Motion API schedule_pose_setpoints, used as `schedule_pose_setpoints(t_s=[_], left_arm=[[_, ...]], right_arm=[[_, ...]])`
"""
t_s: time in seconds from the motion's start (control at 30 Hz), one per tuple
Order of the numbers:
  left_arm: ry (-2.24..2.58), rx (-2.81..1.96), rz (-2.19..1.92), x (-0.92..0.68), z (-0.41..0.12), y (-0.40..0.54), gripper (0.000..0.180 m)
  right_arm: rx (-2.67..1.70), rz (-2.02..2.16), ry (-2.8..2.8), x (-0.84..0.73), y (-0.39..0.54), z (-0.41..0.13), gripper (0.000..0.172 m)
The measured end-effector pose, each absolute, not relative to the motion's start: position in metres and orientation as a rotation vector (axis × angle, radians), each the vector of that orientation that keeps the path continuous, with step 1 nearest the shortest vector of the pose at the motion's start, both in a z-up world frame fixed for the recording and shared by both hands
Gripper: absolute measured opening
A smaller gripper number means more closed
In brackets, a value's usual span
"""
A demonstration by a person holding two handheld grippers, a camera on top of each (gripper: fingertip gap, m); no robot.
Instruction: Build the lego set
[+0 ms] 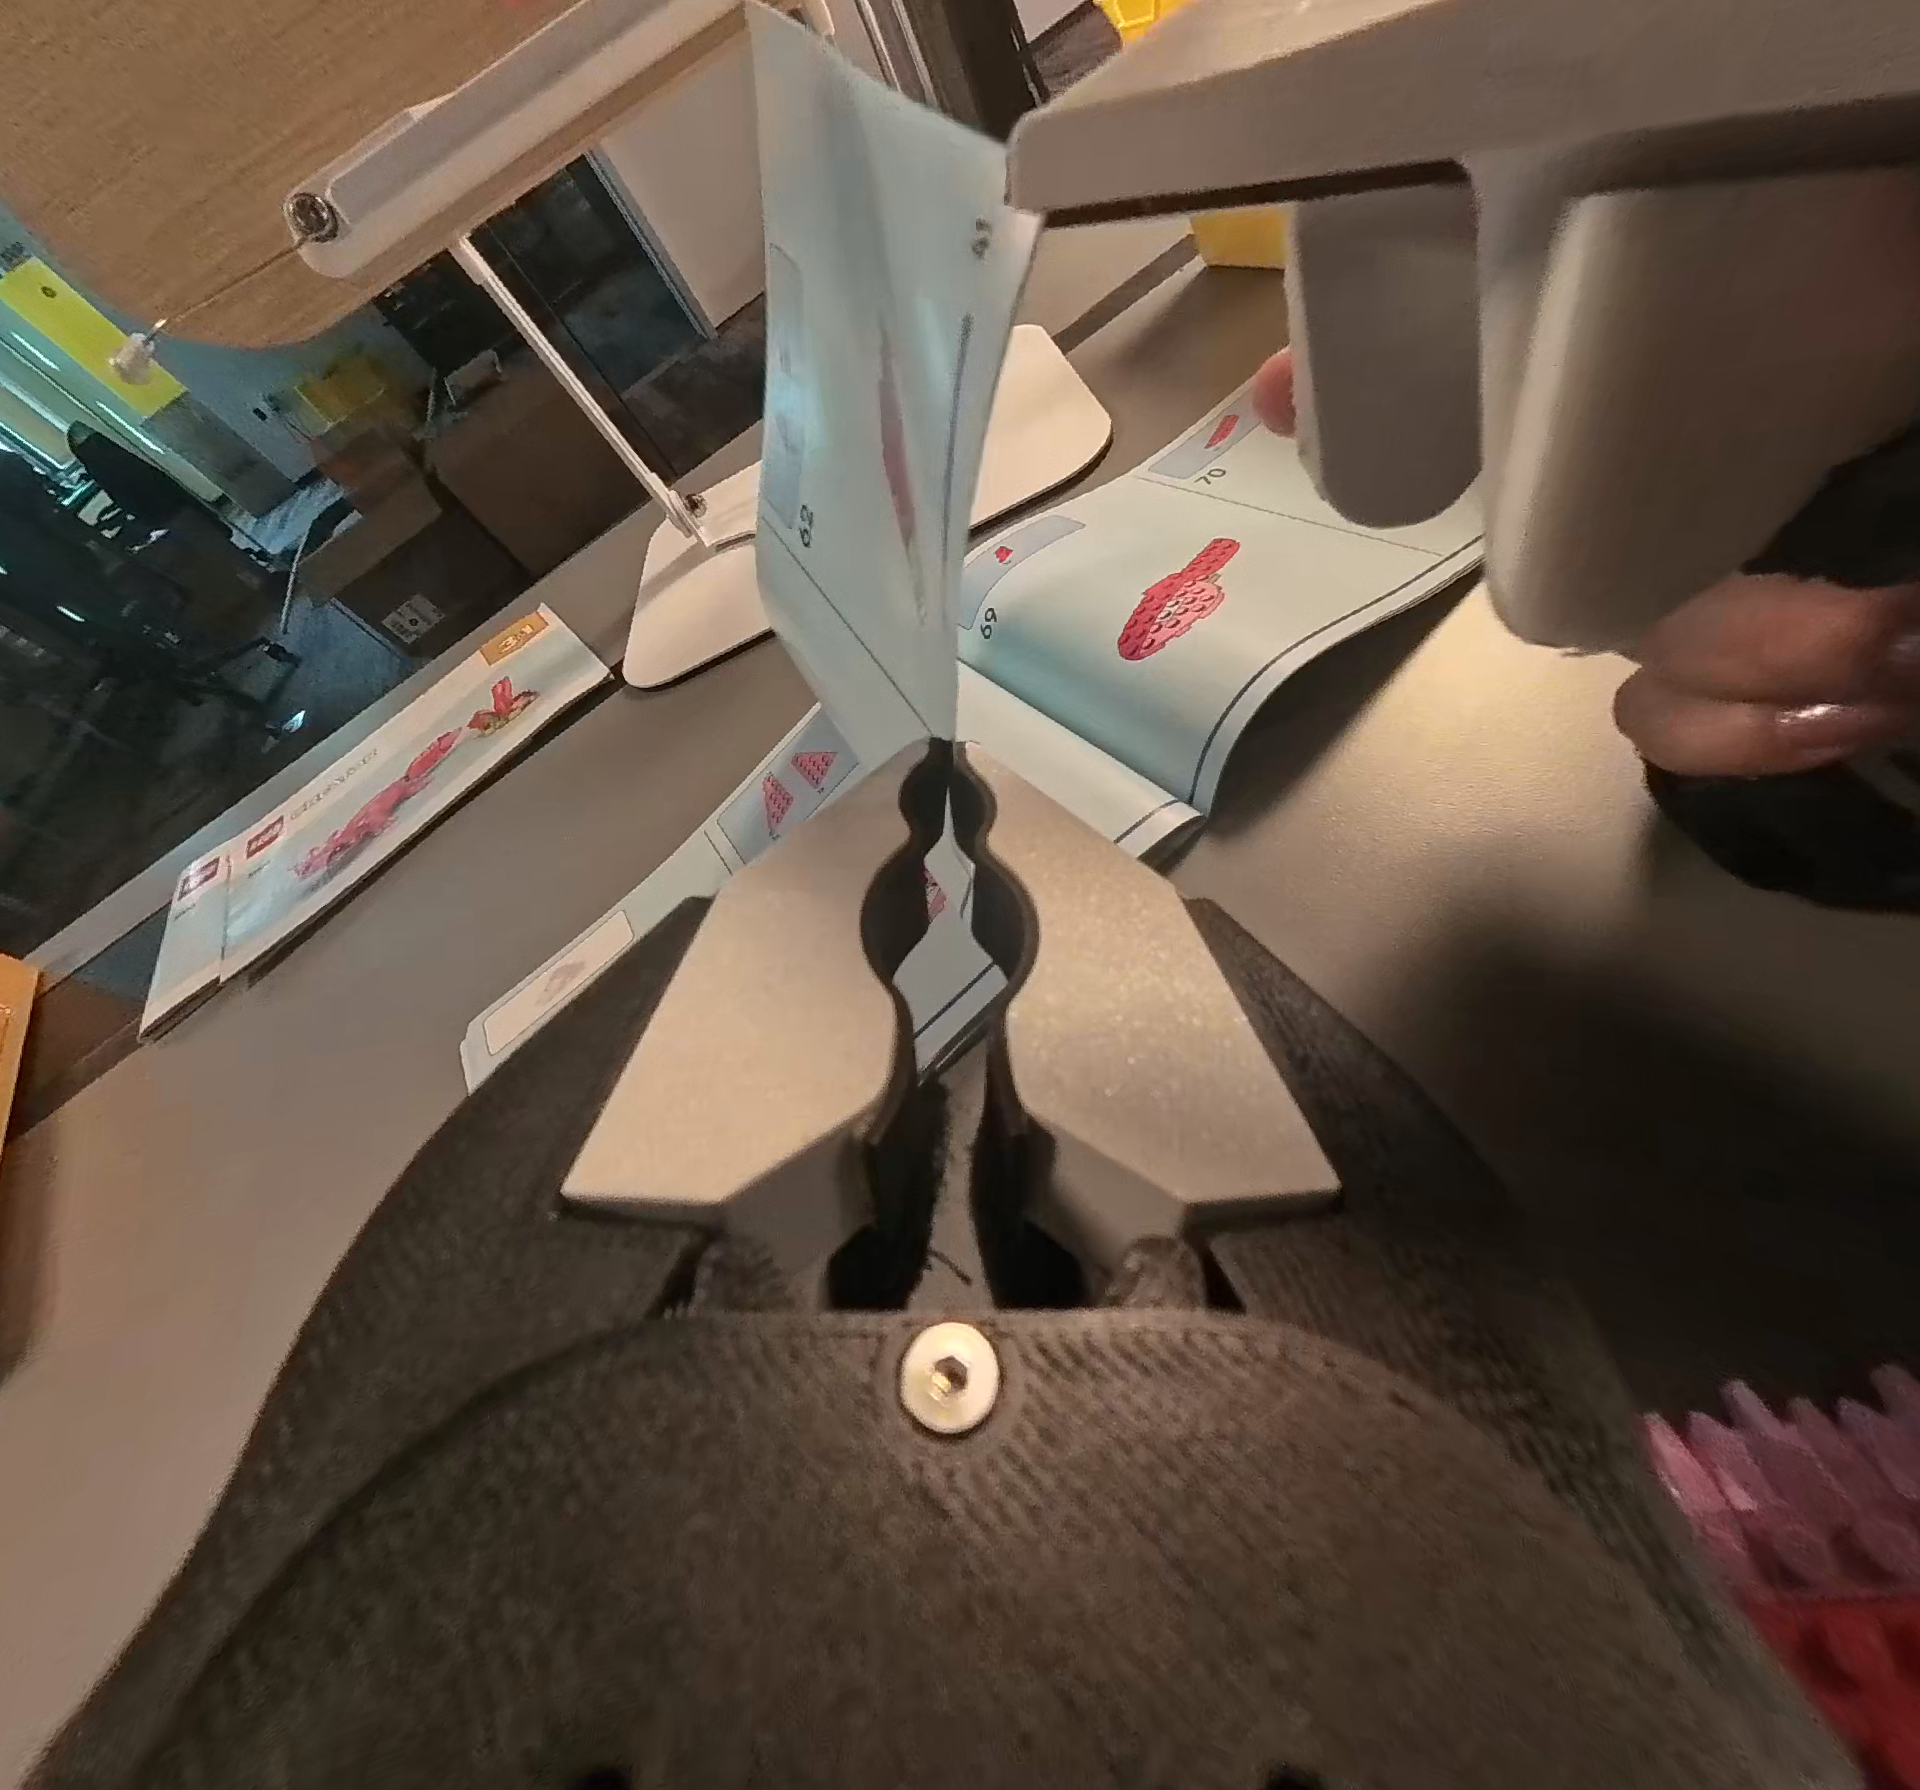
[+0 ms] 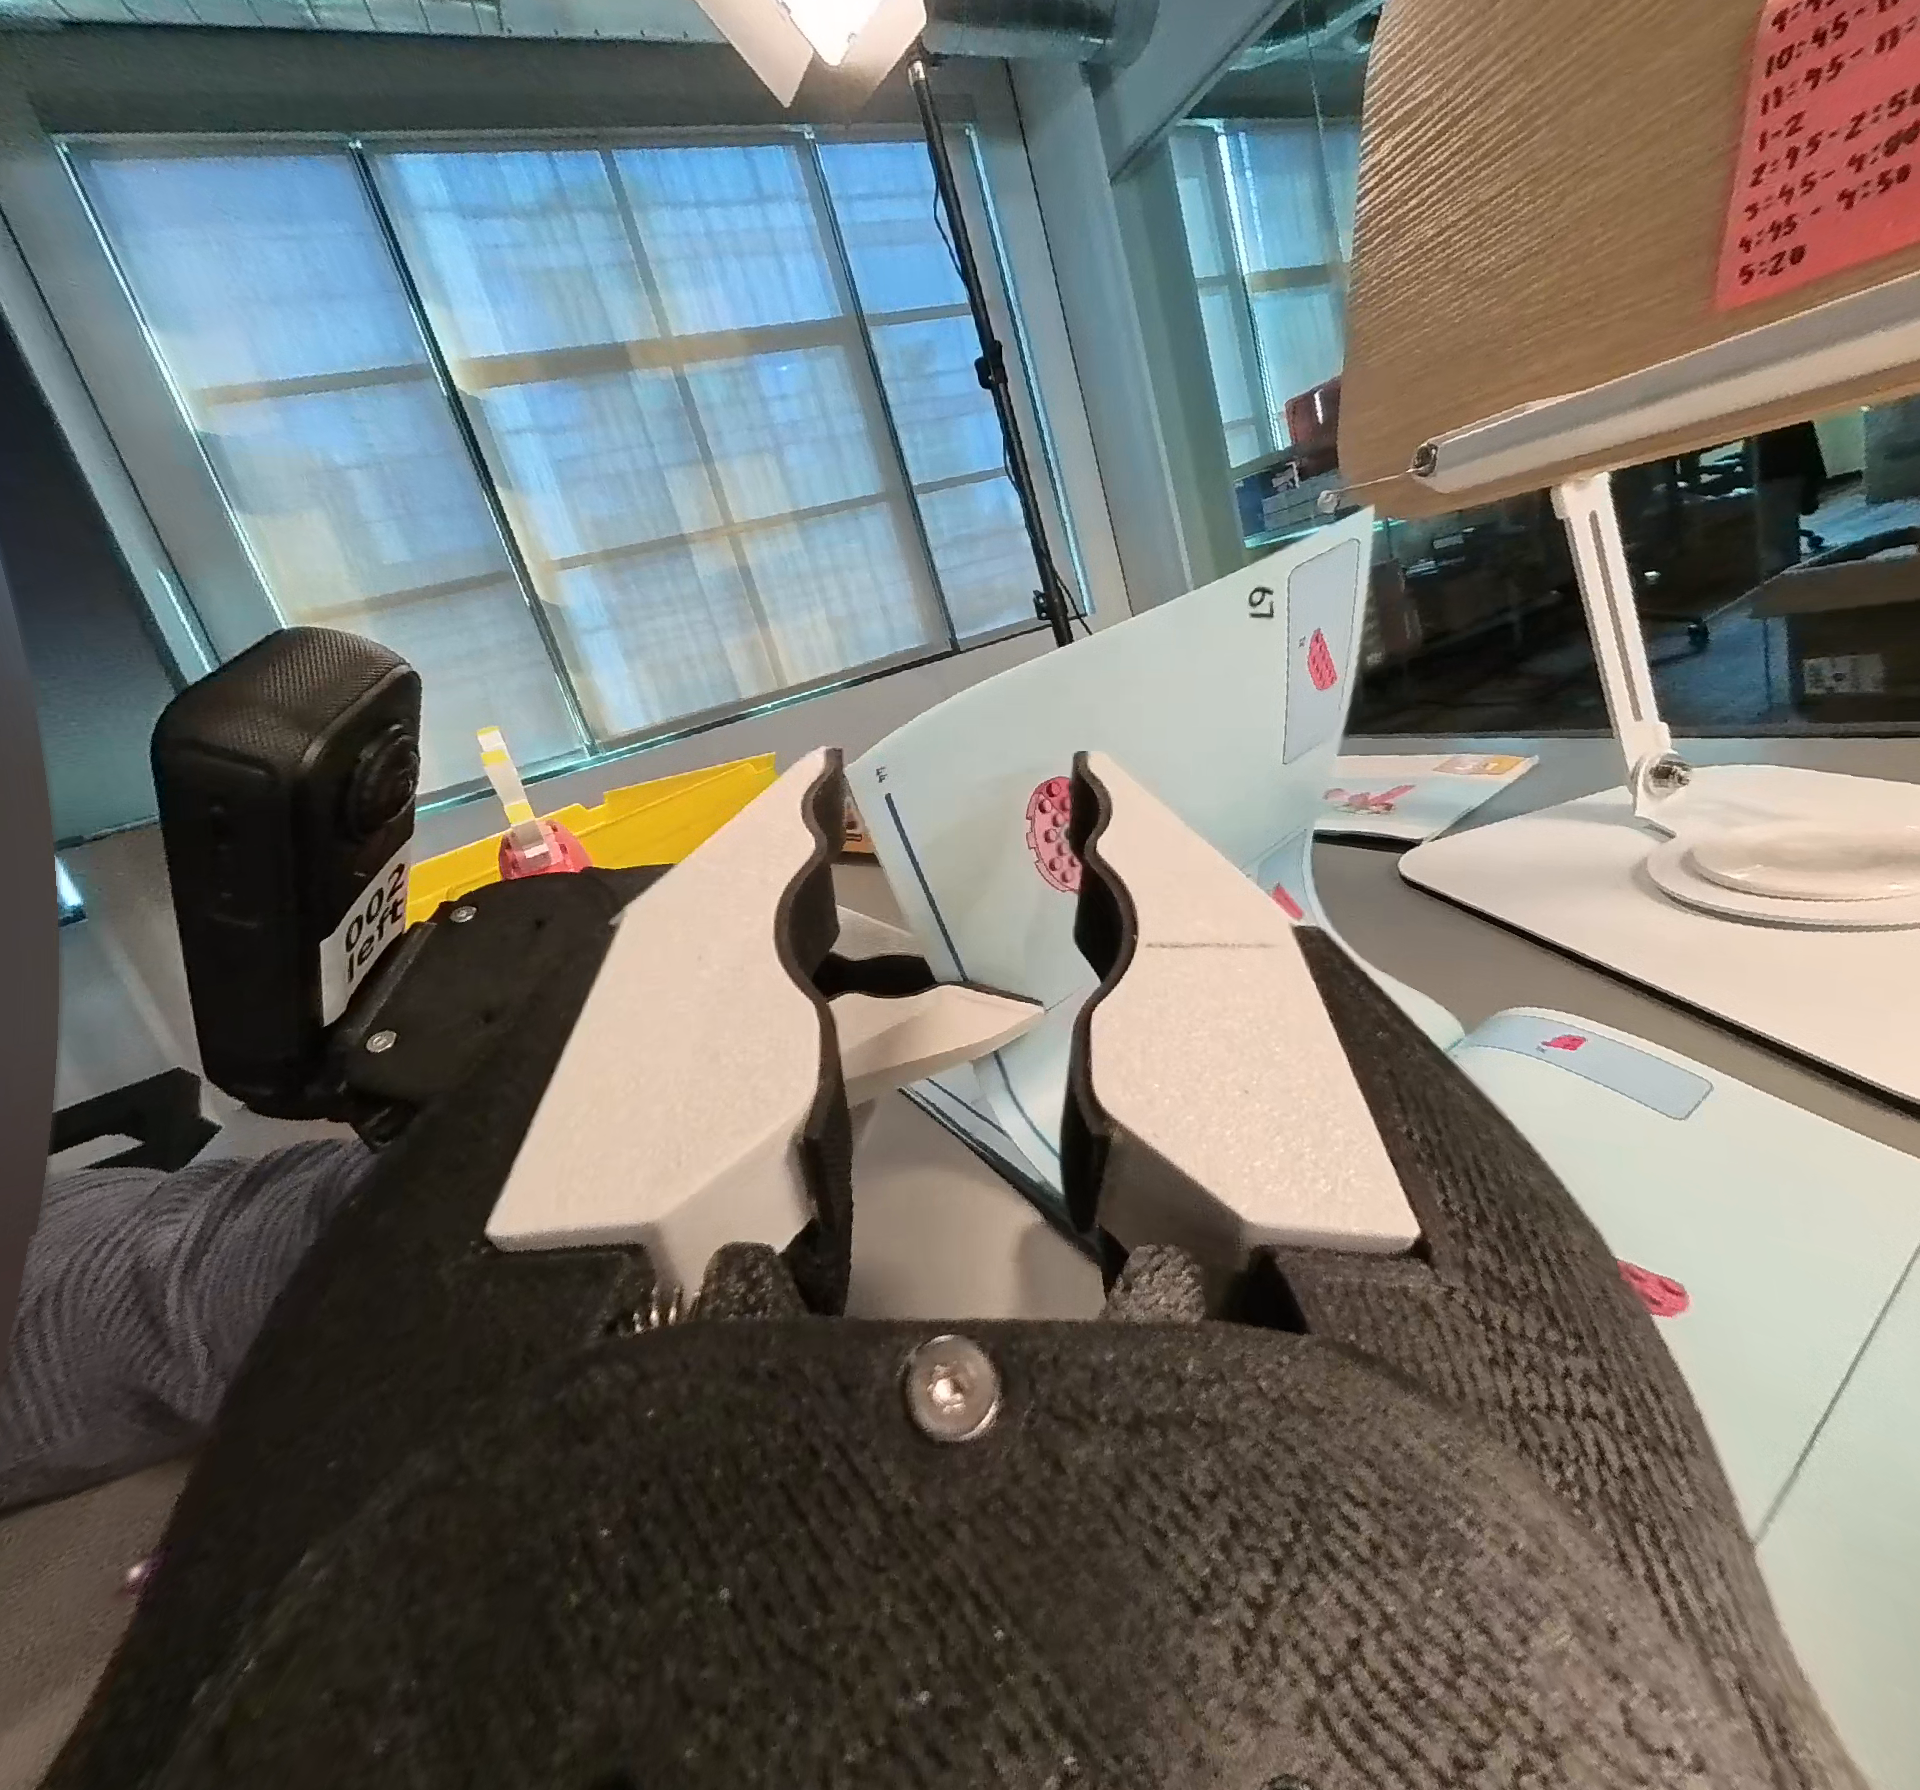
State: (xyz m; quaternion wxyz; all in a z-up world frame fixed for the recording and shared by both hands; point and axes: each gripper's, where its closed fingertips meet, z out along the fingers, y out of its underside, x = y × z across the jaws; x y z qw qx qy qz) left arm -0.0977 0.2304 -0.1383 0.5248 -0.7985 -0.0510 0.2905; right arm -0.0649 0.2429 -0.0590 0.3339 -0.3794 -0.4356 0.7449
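Currently the left gripper [image 1: 948, 753] fingers pinch a pale-blue glossy page [image 1: 873, 410], lifted upright from the booklet [image 1: 1226, 618] on the counter [image 1: 1455, 909]. Right gripper [image 2: 956, 784] fingers stand apart, gripping nothing.

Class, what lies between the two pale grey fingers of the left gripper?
In the left wrist view, a lifted pale blue booklet page is pinched between the left gripper's shut fingers.
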Motion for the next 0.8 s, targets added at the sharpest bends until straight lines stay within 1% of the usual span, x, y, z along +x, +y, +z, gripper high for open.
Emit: schedule_pose_setpoints(t_s=[0.37, 0.57, 0.8], left_arm=[[-0.120, -1.909, 0.691, -0.0973, -0.1382, 0.2310, 0.000], [-0.093, -1.919, 0.713, -0.0955, -0.1398, 0.2324, 0.000], [-0.085, -1.919, 0.719, -0.0948, -0.1398, 0.2326, 0.000]], right_arm=[[-0.980, 1.980, -1.143, -0.0635, 0.2401, -0.0580, 0.040], [-0.991, 2.003, -1.130, -0.0636, 0.2405, -0.0571, 0.046], [-1.017, 1.991, -1.120, -0.0657, 0.2434, -0.0591, 0.042]])
